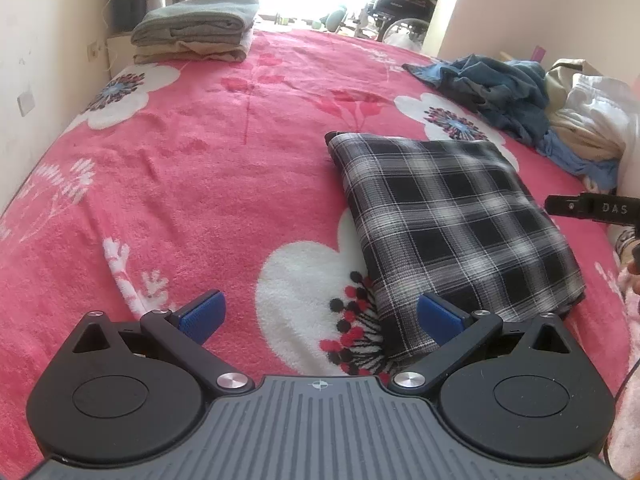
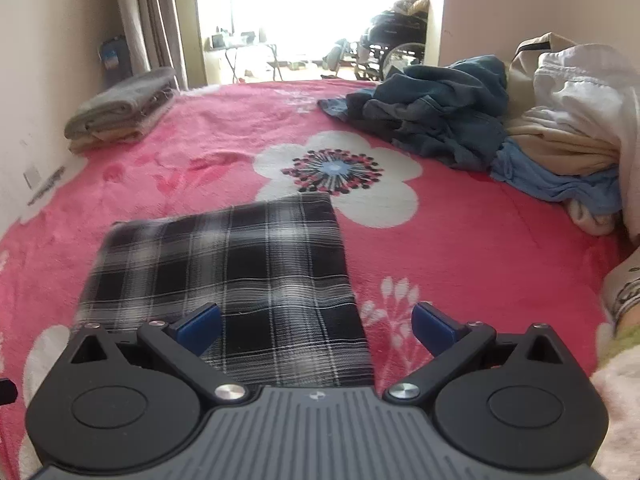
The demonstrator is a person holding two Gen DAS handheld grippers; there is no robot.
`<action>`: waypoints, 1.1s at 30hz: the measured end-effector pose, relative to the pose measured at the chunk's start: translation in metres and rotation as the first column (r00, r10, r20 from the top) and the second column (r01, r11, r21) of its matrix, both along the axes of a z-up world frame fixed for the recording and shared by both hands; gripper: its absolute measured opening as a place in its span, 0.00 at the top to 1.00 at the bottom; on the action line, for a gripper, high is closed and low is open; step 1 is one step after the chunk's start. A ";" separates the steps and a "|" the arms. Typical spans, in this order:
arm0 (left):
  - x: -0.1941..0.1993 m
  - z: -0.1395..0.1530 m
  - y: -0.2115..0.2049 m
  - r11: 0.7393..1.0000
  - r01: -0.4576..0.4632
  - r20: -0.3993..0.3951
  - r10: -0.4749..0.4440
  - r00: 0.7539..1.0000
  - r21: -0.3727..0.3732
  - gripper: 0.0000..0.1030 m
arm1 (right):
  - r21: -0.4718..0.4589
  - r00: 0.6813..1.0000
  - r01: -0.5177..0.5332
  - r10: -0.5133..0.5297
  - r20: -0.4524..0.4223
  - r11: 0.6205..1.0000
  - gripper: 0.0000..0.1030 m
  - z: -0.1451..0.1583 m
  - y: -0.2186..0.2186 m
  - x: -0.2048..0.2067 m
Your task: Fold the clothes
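- Cream walls (image 2: pixel 48 40) close in on both sides of the bed
- A pink fleece blanket (image 1: pixel 208 176) with large white flowers covers the whole bed
- Grey-brown curtains (image 2: pixel 144 20) hang at the left of a bright doorway (image 2: pixel 312 12), where daylight washes out all detail
- A wheelchair (image 2: pixel 394 46) stands in the lit space beyond, with a small folding table (image 2: pixel 244 50) to its left
- White wall sockets (image 1: pixel 27 101) sit low on the left wall
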State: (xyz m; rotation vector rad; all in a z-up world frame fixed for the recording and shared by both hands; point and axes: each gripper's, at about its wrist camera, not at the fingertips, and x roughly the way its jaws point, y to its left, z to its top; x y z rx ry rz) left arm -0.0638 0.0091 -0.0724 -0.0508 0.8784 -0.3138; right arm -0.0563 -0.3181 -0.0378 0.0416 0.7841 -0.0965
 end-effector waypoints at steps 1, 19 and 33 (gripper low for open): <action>0.000 0.000 0.000 1.000 -0.004 -0.003 0.004 1.000 0.000 0.00 | -0.009 1.000 0.003 -0.003 -0.002 1.000 0.00 0.001 0.001 0.000; 0.001 -0.002 -0.002 1.000 -0.010 -0.020 0.011 1.000 0.015 0.00 | -0.044 0.996 0.039 -0.043 -0.083 0.998 0.00 -0.004 -0.006 0.004; 0.010 0.001 -0.007 0.996 -0.023 0.013 0.022 1.000 0.083 0.00 | -0.103 0.994 0.028 -0.038 -0.102 0.994 0.00 -0.008 -0.004 0.006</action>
